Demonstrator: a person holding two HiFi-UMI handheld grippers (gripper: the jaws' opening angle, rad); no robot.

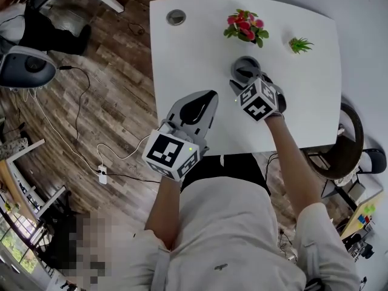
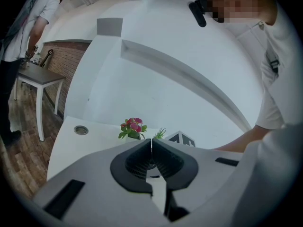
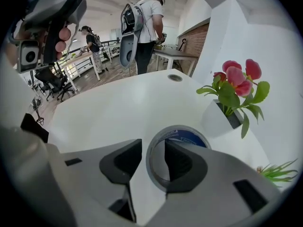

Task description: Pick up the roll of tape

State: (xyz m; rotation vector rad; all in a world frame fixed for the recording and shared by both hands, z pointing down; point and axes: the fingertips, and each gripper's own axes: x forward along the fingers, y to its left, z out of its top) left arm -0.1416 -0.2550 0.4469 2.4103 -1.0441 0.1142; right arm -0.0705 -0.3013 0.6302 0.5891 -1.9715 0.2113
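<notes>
The roll of tape (image 1: 245,67), grey with a blue inner core, lies flat on the white table (image 1: 182,71) just in front of the flower pot. My right gripper (image 1: 245,79) points steeply down onto it. In the right gripper view one jaw stands inside the hole of the roll of tape (image 3: 187,135) and the other outside its left wall. The right gripper (image 3: 152,146) is open, and a strip of table shows between the outer jaw and the wall. My left gripper (image 1: 211,97) hovers near the table's front edge, to the left. The left gripper (image 2: 151,142) is shut, with nothing between its jaws.
A white pot of pink flowers (image 1: 245,28) stands just behind the tape, a small green plant (image 1: 300,44) to its right. A round cable grommet (image 1: 176,17) sits at the table's far left. A chair (image 1: 348,139) is at the right edge. People stand in the background.
</notes>
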